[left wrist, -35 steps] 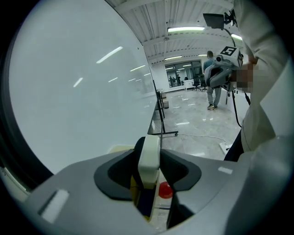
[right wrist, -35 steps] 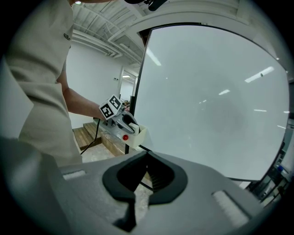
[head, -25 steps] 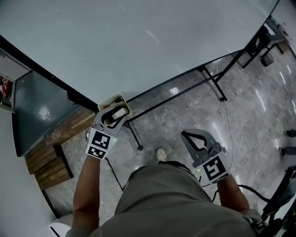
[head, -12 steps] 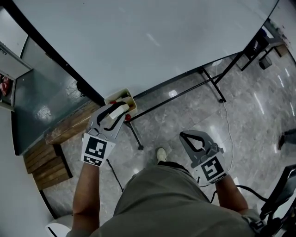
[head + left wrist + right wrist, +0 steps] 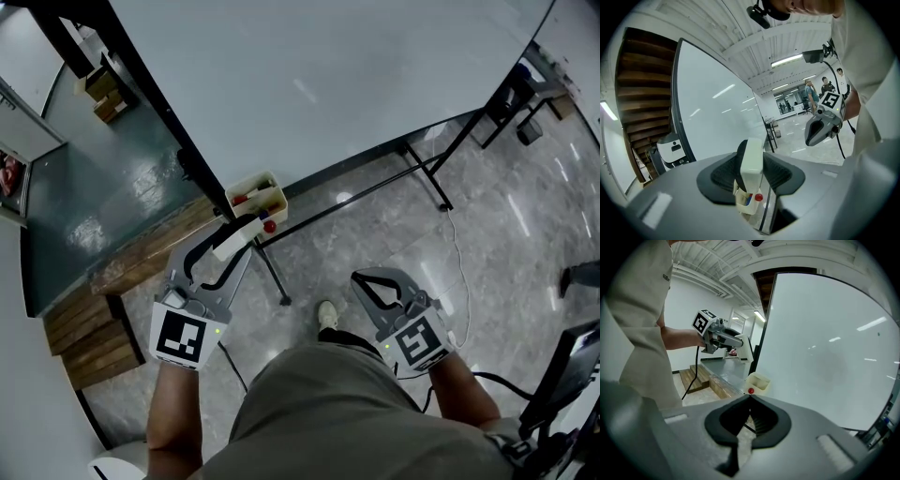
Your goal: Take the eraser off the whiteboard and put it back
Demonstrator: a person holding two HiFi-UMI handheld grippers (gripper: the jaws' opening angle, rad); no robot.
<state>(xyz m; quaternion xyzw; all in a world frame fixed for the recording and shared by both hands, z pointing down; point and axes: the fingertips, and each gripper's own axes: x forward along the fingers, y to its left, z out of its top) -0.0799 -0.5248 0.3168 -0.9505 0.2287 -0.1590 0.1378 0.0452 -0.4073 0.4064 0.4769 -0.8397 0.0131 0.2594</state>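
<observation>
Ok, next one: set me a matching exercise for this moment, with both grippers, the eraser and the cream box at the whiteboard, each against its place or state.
Column one:
1. left gripper
2. right gripper
3. cream box
4. eraser

Column two:
a. fixed at the lower edge of the whiteboard, something red inside
b. shut, nothing between its jaws
c. off the board, clamped between two jaws
d. shut on a cream block

Pairs: 1-d, 2-b, 3-a, 4-c
</observation>
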